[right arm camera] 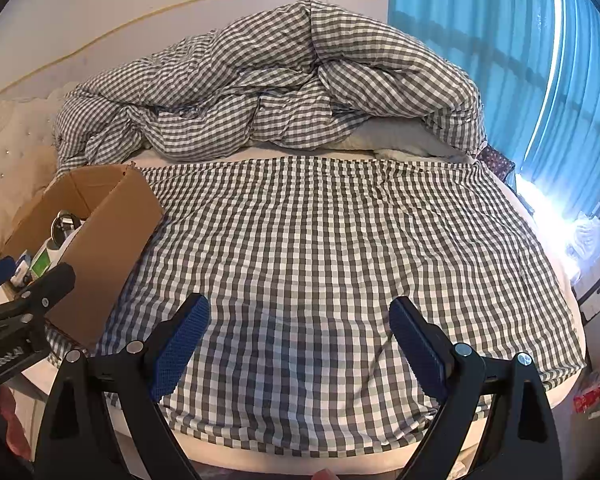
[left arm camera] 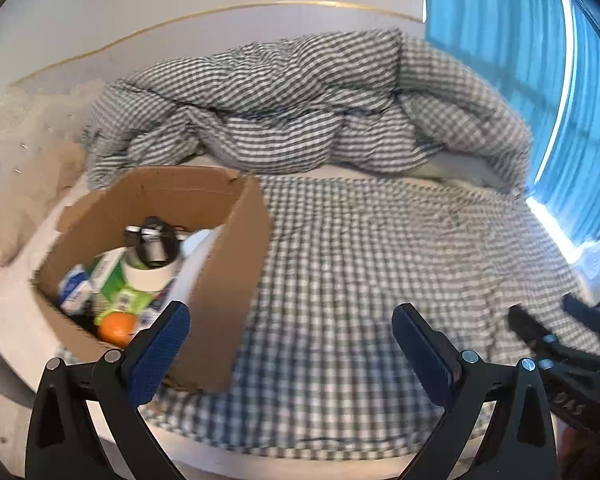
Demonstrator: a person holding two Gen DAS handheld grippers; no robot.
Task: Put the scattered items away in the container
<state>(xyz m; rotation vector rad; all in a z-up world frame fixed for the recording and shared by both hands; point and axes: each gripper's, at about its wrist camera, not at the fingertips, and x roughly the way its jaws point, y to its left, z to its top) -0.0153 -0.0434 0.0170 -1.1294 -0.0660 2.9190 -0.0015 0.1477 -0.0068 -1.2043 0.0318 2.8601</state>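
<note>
Two hand-held grippers are yours, and both have their blue pads wide apart with nothing between them. Your left hand-held gripper sits right by the brown cardboard box; its left pad is just over the box's near corner. Your right hand-held gripper hangs over the middle of the grey-and-white checked bed sheet, and the box lies off to its left. So your left hand is the nearer one to the box.

Inside the box you can count one orange fruit, one roll of white tape, one green-and-white carton, one blue-and-white packet and one dark, shiny thing too blurry to name. More may hide under them.

I see no loose things left on the sheet. One crumpled checked quilt lies at the far end of the bed. It looks like the tidying is about done.
</note>
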